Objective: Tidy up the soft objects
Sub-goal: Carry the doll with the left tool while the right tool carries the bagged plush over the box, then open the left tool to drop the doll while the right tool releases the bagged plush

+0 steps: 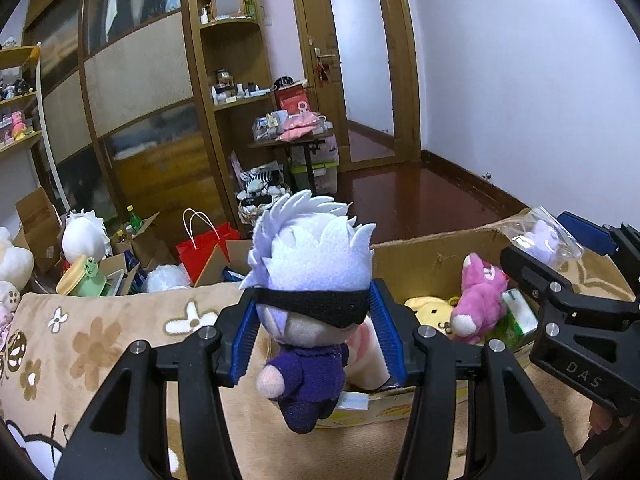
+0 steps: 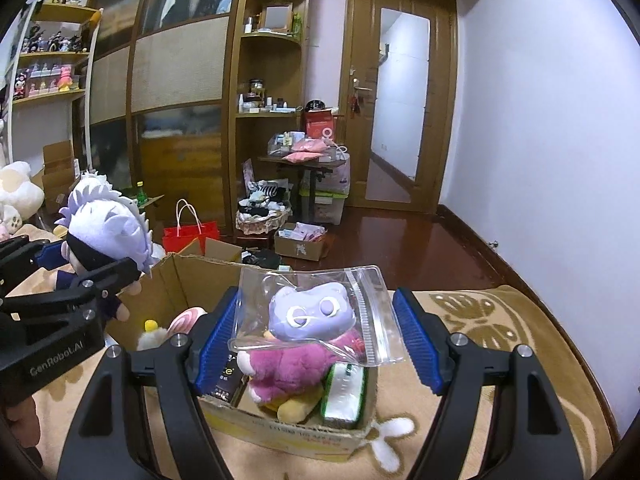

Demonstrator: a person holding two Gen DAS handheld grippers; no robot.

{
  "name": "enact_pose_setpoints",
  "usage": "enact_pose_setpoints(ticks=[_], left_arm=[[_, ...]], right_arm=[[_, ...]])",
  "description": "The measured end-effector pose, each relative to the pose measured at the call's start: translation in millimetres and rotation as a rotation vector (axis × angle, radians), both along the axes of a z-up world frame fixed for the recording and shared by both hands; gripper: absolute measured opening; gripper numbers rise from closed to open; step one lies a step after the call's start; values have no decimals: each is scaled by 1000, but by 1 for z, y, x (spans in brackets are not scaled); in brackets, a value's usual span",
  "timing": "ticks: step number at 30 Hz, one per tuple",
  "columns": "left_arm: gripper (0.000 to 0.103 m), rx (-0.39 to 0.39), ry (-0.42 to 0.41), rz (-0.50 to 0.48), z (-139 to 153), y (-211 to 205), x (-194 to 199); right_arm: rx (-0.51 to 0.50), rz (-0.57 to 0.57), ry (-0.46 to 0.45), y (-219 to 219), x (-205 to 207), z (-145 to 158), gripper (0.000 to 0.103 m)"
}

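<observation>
Your left gripper [image 1: 316, 336] pinches a white-haired doll [image 1: 310, 280] at frame centre; your right gripper [image 2: 316, 340] pinches a bagged purple toy [image 2: 316, 314]. Both hang over the cardboard box [image 2: 280, 432] beyond. Carrying step, I judge: next, lower and release inside.

You face a wooden door [image 2: 400, 92] with a tall glass pane, set in the far wall. Right of the door runs a pale, bare wall [image 2: 540, 120] with a dark skirting board along a glossy red-brown floor [image 2: 400, 248]. Left of the door stands a curved open shelf unit [image 2: 268, 80], and further left a big wardrobe [image 2: 176, 80] with woven panels. Before the door sits a small cluttered side table [image 2: 300, 162].
</observation>
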State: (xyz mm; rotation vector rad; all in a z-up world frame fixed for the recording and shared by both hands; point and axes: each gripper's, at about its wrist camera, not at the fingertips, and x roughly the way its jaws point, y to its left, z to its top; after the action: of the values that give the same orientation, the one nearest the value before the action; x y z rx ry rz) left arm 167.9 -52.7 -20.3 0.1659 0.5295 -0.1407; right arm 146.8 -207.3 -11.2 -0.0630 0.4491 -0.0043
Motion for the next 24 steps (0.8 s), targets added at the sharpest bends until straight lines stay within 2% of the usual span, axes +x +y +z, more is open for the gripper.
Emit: enact_pose_setpoints(ticks=[4,10,17,19,21,24], left_arm=[[52,-12,39,3,-8,2,10],[54,-11,49,-3,-11,5,13],[56,-50,60,-16,-11,11,15],[63,-51,60,-26,-10,12,15],[76,-51,56,-19,-10,14,16],[77,-59,62,-10,-10,17,16]], right_arm=[[35,6,14,-6,8,-9,80],[81,44,34,-13,15,-19,80],[161,73,47,-23,19,-26,80],[173,81,49,-23,18,-27,81],[177,90,54,-21,20,-28,81],[188,104,65,-21,21,-30,81]])
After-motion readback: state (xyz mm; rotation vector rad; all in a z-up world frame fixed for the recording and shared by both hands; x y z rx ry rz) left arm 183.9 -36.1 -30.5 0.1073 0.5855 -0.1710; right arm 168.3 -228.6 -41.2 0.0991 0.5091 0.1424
